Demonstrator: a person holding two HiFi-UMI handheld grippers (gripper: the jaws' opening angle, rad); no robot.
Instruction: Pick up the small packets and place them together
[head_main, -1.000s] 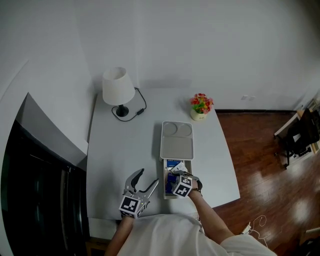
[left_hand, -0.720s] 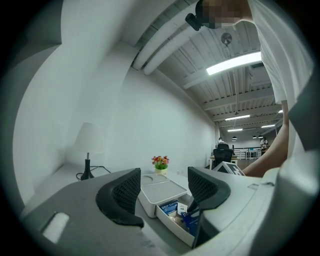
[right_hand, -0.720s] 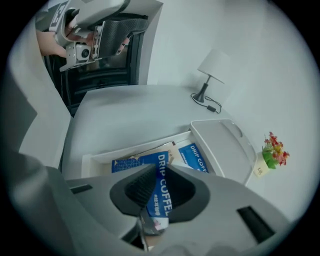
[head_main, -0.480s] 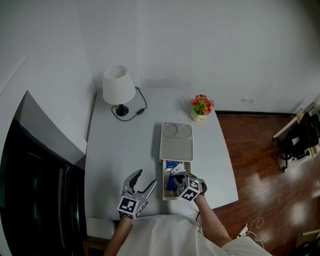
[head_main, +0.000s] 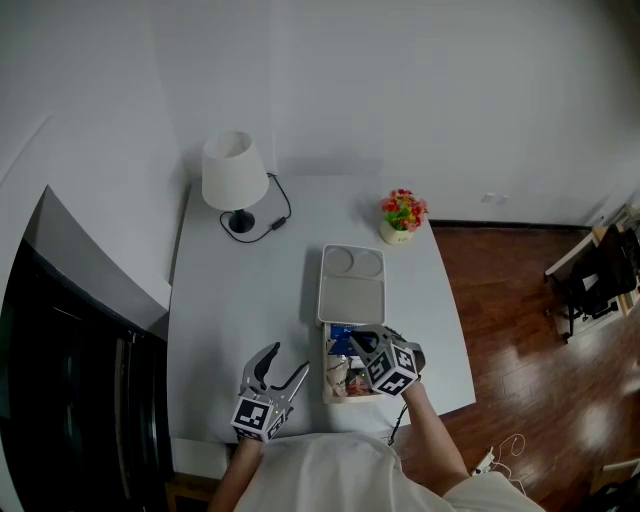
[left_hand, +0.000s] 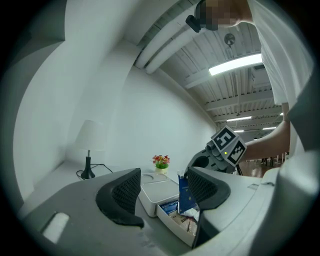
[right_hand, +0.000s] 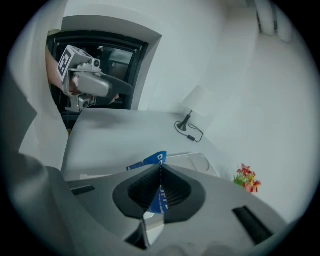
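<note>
Right hand-held gripper clamps a blue packet above the box; next, it should carry it to a gathering spot. Left hand-held gripper gapes empty.

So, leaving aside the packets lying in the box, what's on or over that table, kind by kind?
lamp: 1
flower pot: 1
white box: 1
blue packet: 1
grippers: 2 (left gripper open, right gripper shut on the blue packet)
Total: 6

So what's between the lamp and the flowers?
Mostly bare table; only the cord of the lamp trails partway towards the flowers. The head view shows it.
</note>
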